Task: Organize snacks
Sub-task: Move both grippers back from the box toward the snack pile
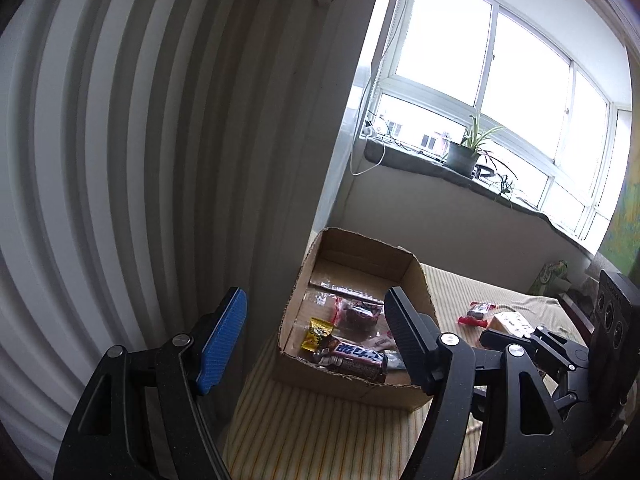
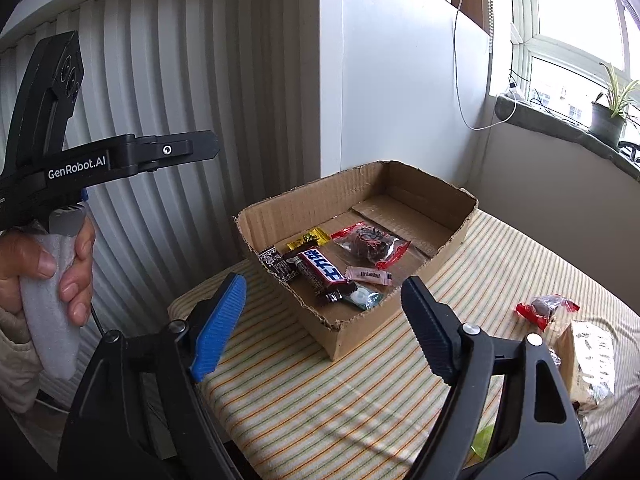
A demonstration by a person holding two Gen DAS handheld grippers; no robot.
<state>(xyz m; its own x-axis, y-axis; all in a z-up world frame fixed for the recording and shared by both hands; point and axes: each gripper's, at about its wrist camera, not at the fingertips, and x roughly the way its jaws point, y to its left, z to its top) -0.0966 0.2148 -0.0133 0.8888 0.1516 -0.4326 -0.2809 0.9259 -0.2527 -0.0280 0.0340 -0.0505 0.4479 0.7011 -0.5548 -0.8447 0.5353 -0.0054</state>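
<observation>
A shallow cardboard box (image 2: 400, 324) (image 1: 418, 276) stands on a striped cloth and holds several wrapped snacks: a dark chocolate bar (image 2: 322, 272) (image 1: 356, 358), a yellow candy (image 2: 308, 237) (image 1: 317, 333), a clear red-edged packet (image 2: 370, 242) (image 1: 360, 312), a pink sachet (image 2: 368, 275). My right gripper (image 2: 324, 316) is open just in front of the box, nothing between its fingers. My left gripper (image 1: 316, 336) is open too, empty, near the box's left corner. A loose red-wrapped candy (image 2: 546, 306) (image 1: 478, 312) lies on the cloth to the right.
A ribbed white wall (image 2: 168, 92) runs along the left. A hand (image 2: 48, 268) holds the left gripper's handle there. A foil-topped carton (image 2: 588, 356) (image 1: 510, 322) sits at the right. A window sill (image 1: 420, 164) with a potted plant (image 1: 464, 152) lies behind.
</observation>
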